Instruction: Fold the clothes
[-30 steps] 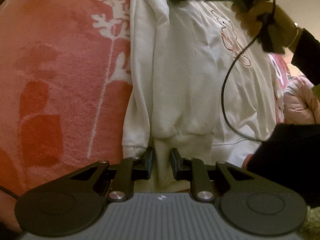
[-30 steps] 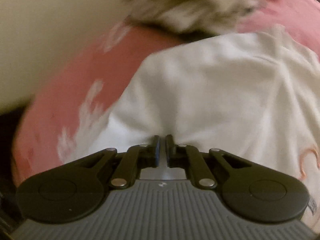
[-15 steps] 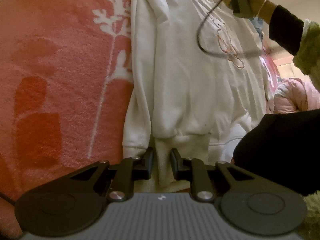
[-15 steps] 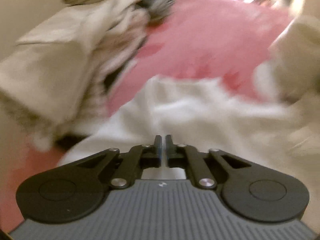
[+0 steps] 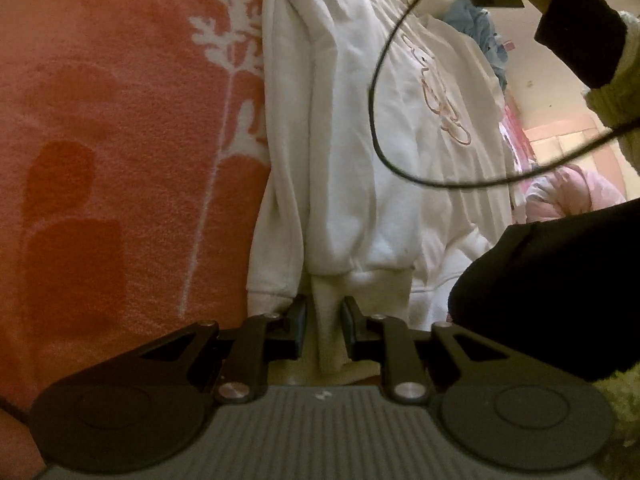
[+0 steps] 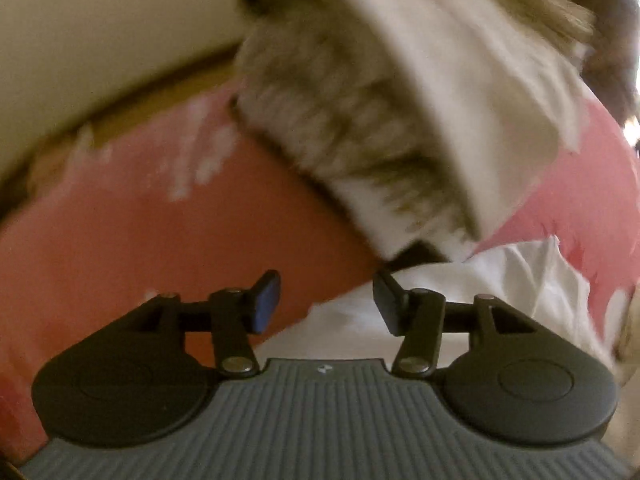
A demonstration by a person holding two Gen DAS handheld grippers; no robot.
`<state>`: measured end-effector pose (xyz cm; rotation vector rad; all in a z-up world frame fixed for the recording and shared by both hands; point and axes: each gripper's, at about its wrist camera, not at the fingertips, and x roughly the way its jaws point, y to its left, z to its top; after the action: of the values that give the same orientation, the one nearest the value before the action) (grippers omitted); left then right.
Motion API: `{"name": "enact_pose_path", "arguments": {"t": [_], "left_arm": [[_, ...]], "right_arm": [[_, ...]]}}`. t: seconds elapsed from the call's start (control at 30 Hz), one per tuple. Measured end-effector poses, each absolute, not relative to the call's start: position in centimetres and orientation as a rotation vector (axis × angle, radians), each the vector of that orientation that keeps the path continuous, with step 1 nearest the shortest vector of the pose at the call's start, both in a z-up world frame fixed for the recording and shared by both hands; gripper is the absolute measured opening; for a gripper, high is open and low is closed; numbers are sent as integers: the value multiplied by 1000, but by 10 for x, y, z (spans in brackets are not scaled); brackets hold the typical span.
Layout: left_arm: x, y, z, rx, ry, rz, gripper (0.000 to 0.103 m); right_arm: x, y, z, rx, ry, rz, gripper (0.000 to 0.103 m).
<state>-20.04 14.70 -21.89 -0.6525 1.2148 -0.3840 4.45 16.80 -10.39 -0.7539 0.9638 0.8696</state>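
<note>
A white sweatshirt (image 5: 360,152) with pink embroidered script lies lengthwise on a coral blanket (image 5: 120,140) with a white plant print. My left gripper (image 5: 323,322) is shut on the ribbed hem at the sweatshirt's near end; the cloth fills the narrow gap between the pads. In the blurred right wrist view, my right gripper (image 6: 326,300) hangs over the blanket (image 6: 160,248) beside an edge of the sweatshirt (image 6: 500,280). Its jaws are opening and nothing is between them.
A black cable (image 5: 380,148) loops over the sweatshirt toward a dark sleeve (image 5: 580,28) at the top right. A dark shape (image 5: 560,288) fills the lower right. A pink padded garment (image 5: 572,192) and blue cloth (image 5: 476,28) lie beyond. A fuzzy cream garment (image 6: 380,120) sits by the wall.
The right gripper's jaws went from shut to apart, and its view swung from the sweatshirt to the fuzzy cream garment. Its hand moved up and right, off the sweatshirt. The left gripper kept its grip.
</note>
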Motion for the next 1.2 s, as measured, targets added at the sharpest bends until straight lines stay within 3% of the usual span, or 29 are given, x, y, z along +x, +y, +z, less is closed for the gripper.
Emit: {"name": "enact_pose_path", "arguments": {"t": [0.07, 0.1, 0.13, 0.33, 0.53, 0.67, 0.83, 0.97, 1.07, 1.2], "left_arm": [[-202, 150, -220, -664, 1212, -386, 20], [-202, 150, -220, -667, 1211, -386, 20], [-202, 150, -220, -668, 1210, -387, 20], [-202, 148, -219, -657, 1206, -390, 20], [-202, 145, -217, -638, 1202, -384, 20], [-202, 146, -217, -644, 1203, -382, 20], [-203, 146, -216, -647, 1206, -383, 20], [-206, 150, -212, -666, 1198, -389, 23], [-209, 149, -204, -660, 1181, -397, 36], [-215, 149, -180, -619, 1110, -366, 37]], "right_arm": [[45, 163, -111, -813, 976, 840, 39], [49, 156, -110, -789, 992, 825, 13], [54, 149, -108, -750, 1011, 808, 1], [53, 111, -76, -464, 936, 843, 0], [49, 119, -95, -453, 937, 830, 0], [64, 109, -101, -303, 1004, 853, 4], [85, 71, -60, -43, 927, 857, 15], [90, 12, -18, 152, 854, 818, 15], [75, -43, 14, 257, 767, 768, 15], [45, -136, 47, 338, 580, 659, 15]]}}
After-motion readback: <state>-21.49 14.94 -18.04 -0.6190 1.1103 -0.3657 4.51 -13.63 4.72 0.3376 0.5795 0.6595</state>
